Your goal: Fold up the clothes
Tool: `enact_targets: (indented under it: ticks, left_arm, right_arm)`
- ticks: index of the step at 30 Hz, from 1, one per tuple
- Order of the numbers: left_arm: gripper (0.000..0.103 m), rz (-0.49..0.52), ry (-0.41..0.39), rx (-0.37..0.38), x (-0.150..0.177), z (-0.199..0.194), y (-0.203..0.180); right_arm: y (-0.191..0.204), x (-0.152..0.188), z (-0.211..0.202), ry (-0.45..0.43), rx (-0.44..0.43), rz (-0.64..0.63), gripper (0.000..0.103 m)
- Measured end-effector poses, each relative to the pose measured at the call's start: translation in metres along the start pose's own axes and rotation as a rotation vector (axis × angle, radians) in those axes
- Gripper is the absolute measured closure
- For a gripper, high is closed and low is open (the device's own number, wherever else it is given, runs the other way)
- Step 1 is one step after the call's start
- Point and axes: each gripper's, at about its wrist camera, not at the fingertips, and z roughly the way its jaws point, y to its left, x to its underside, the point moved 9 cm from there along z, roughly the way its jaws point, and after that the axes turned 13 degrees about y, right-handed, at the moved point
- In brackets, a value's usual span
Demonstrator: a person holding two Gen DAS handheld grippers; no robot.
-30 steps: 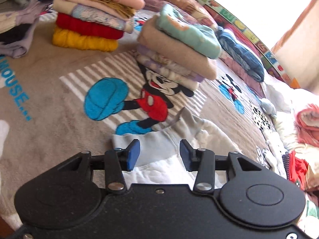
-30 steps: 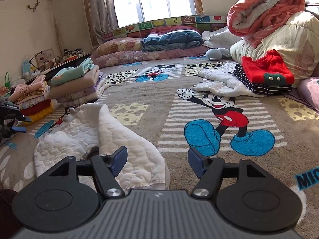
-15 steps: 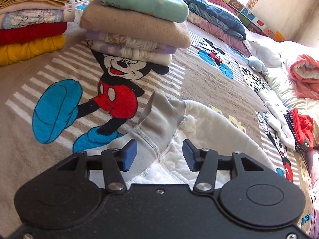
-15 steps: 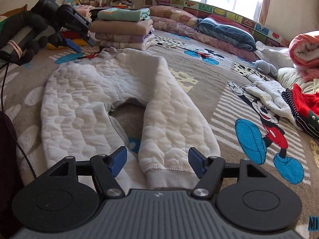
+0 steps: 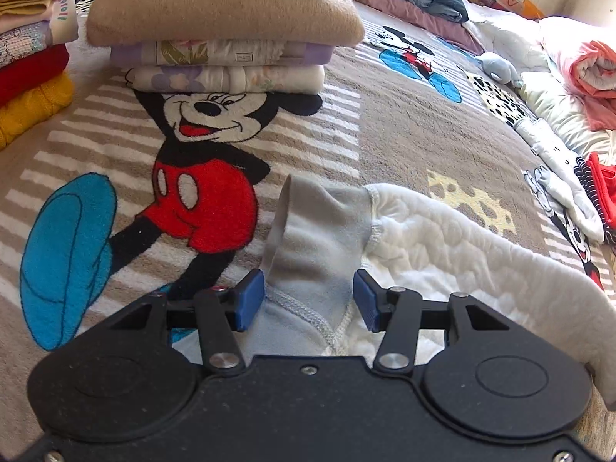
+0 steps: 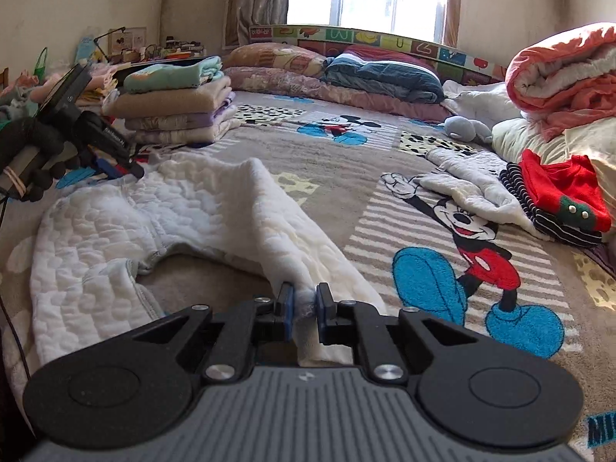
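Mickey blanket (image 6: 385,161) over bed; white quilted trousers (image 6: 161,211) spread on it, near folded stack (image 5: 223,30). Right tool (image 6: 302,310) pinched on a trouser leg cuff, lifted. Left tool (image 5: 308,304) wide, grey waistband (image 5: 319,227) between its fingers

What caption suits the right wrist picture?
Right gripper pinching the white quilted trousers' leg cuff on a Mickey Mouse blanket.
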Motion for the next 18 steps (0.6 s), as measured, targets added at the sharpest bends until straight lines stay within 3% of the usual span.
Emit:
enact_targets:
  ticks: [3,6,12,18]
  left_arm:
    - [0.053,-0.007,0.001,0.009,-0.002,-0.001,0.000]
    - [0.053,-0.019,-0.002,0.027,-0.003,-0.005,0.000]
    - [0.052,-0.024,-0.004,0.027,-0.004,-0.010,0.007]
    - [0.047,-0.040,0.019,0.050,-0.010,-0.004,0.014]
  right_arm:
    - [-0.038,-0.022,0.007,-0.018,0.043,0.077,0.088]
    - [-0.077,-0.040,0.019,-0.026,0.082,0.185,0.062]
    - [-0.129,-0.041,0.024,-0.085,0.025,0.444,0.041]
    - [-0.143,-0.016,0.060,-0.005,-0.108,0.604,0.036]
